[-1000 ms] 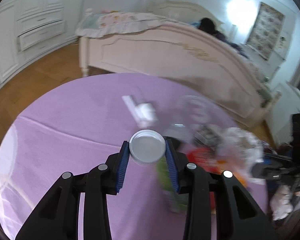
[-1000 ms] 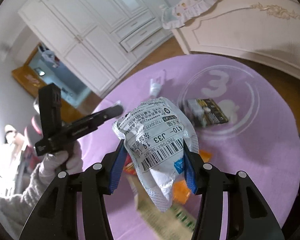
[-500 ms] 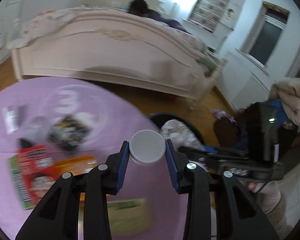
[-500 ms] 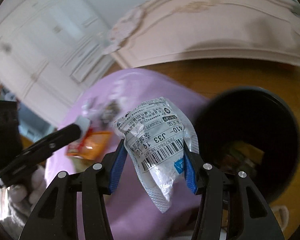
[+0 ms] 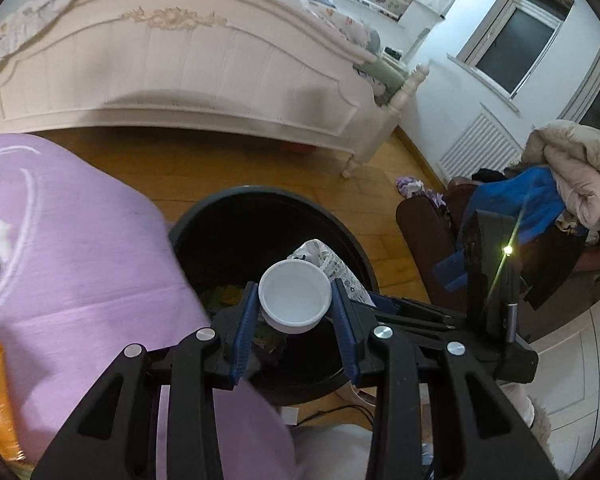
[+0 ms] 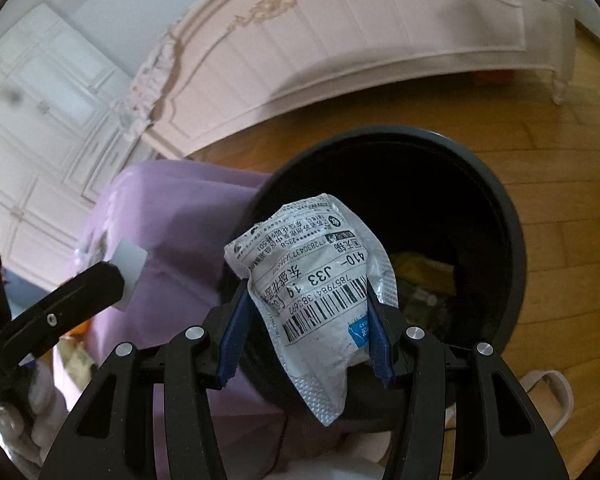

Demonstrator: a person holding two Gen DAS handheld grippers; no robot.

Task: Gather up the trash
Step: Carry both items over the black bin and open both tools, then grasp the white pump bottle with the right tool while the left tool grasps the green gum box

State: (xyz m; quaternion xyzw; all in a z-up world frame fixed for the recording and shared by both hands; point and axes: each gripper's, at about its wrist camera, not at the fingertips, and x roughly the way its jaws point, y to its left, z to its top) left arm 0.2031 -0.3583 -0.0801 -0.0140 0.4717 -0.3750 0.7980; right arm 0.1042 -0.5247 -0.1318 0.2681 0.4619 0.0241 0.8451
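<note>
Left wrist view: the left gripper (image 5: 296, 308) fingers clamp a small white cup (image 5: 295, 295), held above the open black bin (image 5: 364, 258), which stands just beside the purple surface (image 5: 80, 264).

Right wrist view: the right gripper (image 6: 306, 330) fingers grip a silver mailer bag (image 6: 320, 284) over the bin's near rim; some rubbish lies inside the bin.

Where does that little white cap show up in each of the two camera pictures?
Left wrist view: the white cap sits near the centre, clamped in the left tongs over the black bin.
Right wrist view: the same cap is at the left edge, seen side-on.
Shared landmark: the black bin beside the purple table.
</note>
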